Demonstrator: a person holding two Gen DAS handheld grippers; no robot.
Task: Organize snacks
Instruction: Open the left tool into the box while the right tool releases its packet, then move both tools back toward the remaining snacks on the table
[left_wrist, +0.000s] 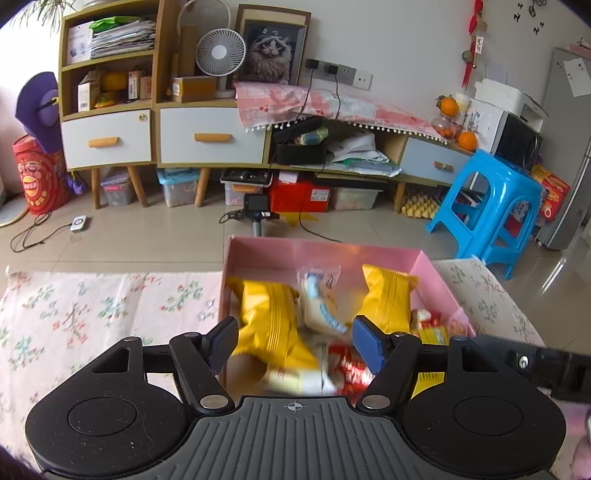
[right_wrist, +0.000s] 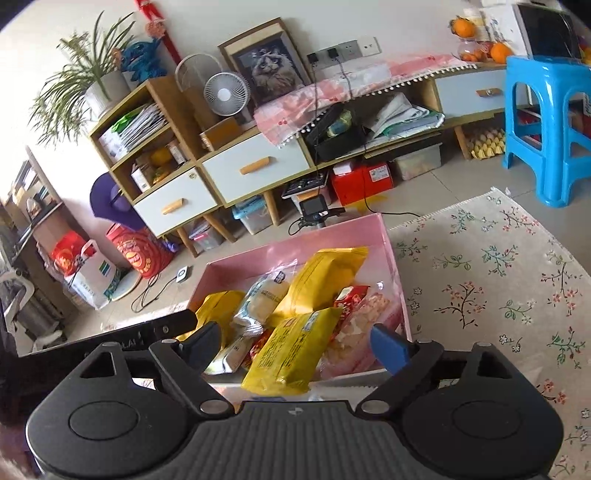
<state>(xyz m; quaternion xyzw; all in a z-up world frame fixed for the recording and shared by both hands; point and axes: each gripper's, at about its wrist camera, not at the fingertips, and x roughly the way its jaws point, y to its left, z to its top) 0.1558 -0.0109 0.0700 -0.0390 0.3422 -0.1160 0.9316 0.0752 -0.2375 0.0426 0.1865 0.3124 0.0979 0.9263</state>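
Box: shallow pink cardboard box (left_wrist: 439, 275) on the floral-printed tablecloth (left_wrist: 92, 306); snacks heaped inside, none seen on the cloth outside it.
Nearest snack, right side: flat yellow foil packet with a printed label (right_wrist: 291, 352), directly ahead of the right gripper (right_wrist: 295, 349), between its two fingers; long axis roughly along the line of sight, leaning slightly right at the far end; near end hanging over the box's front wall.
Nearest snack, left side: puffy yellow ridged snack bag (left_wrist: 271, 326), ahead and slightly left of centre of the left gripper (left_wrist: 295, 345); long axis running away and to the left; motion-blurred, so contact not certain.
Other contents: second yellow bag (left_wrist: 388, 301) just beyond the blue right pad; white-and-blue wrapped pastry packet (left_wrist: 319, 304) between the two bags; red wrapped candies (left_wrist: 351, 365) low in the box.
Nearer hand: judged the right, for the labelled packet at the box front.
Right tongs: spread wide, fingers either side of the labelled packet, gripping nothing; touch at the pads not discernible.
Left tongs: spread wide over the box, nothing clamped.
Coming move, as judged: closing across the packet's short width; risk of the slick foil slipping or dragging neighbours.
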